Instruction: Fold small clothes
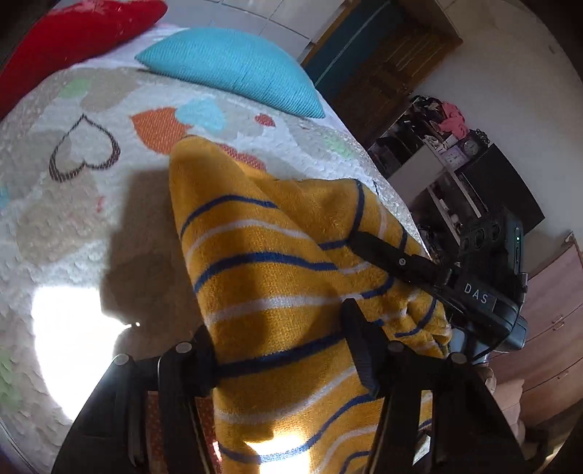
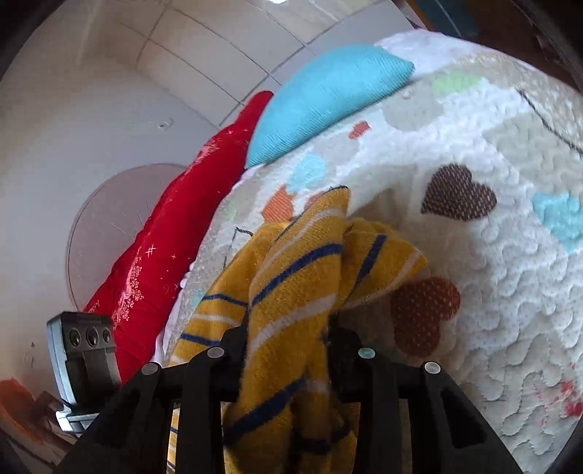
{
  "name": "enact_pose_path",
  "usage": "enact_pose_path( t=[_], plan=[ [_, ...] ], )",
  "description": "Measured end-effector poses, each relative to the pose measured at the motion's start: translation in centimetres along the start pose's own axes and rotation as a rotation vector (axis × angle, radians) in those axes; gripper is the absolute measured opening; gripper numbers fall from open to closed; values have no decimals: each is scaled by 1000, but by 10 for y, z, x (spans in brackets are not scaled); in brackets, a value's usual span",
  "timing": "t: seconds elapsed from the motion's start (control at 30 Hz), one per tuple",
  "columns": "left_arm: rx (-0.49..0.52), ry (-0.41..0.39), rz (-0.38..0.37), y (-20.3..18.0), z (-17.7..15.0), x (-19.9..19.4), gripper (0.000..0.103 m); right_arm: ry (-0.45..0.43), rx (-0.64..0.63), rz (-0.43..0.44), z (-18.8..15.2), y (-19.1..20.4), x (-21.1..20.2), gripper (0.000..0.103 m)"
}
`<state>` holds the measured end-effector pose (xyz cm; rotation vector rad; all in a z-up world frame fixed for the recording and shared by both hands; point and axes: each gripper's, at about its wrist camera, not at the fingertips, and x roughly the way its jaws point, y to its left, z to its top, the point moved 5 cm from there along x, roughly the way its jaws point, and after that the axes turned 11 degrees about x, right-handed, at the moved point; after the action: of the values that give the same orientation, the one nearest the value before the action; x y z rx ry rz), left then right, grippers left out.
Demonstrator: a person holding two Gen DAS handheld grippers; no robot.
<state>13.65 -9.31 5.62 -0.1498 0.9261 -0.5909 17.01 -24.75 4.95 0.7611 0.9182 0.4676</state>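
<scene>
We see a white quilted bedspread printed with coloured hearts (image 1: 91, 218) covering the bed, a turquoise ribbed cushion (image 1: 233, 69) and a red embroidered cushion (image 1: 73, 29) at its far end before white wardrobe doors (image 2: 204, 54). A dark wooden door (image 1: 386, 65) and cluttered shelves (image 1: 437, 146) stand beyond. The mustard knitted garment with navy and white stripes (image 1: 277, 262) hangs above the bed, pinched by both the left gripper (image 1: 280, 350) and right gripper (image 2: 288, 346).
</scene>
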Motion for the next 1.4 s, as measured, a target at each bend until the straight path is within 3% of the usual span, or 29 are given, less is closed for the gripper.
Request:
enact_pose_path(
  t=[0.1,0.23,0.27,0.33,0.4,0.47,0.6,0.63,0.73,0.83,0.97,1.07,1.2,1.27,1.4],
  plan=[
    [62,7,77,-7,10,1,63,-35,-1,-15,6,-7,-6,36],
    [79,124,253,14,-29,33,77,-5,85,-180,-7,-65,5,41],
    [66,134,248,20,-40,38,83,-11,108,-165,-10,-75,1,48],
    [-9,105,186,32,-58,28,86,-30,123,-173,-12,-77,-10,53],
    [-61,83,173,36,-65,13,86,-77,44,-259,-10,-62,-26,55],
    [-58,24,221,36,-68,-11,86,-140,-82,-328,-10,-33,-45,55],
    [-12,-122,373,22,-74,-69,86,-205,-279,-330,-22,32,-61,55],
    [-1,-173,415,18,-74,-85,87,-199,-312,-324,-29,44,-57,55],
    [45,-339,595,2,-77,-138,103,-129,-345,-315,-51,59,-31,53],
    [90,-449,729,-14,-83,-182,103,-68,-317,-354,-78,40,-8,53],
    [119,-517,722,-26,-95,-217,103,-97,-329,-429,-114,7,-14,50],
    [97,-503,672,-29,-104,-220,103,-115,-318,-458,-129,-2,-36,50],
    [36,-433,589,-32,-119,-201,103,-134,-269,-474,-141,-3,-68,57],
    [14,-393,571,-35,-128,-190,103,-155,-255,-461,-147,2,-84,57],
    [13,-291,542,-47,-149,-175,103,-191,-237,-471,-163,11,-110,66]
  ],
)
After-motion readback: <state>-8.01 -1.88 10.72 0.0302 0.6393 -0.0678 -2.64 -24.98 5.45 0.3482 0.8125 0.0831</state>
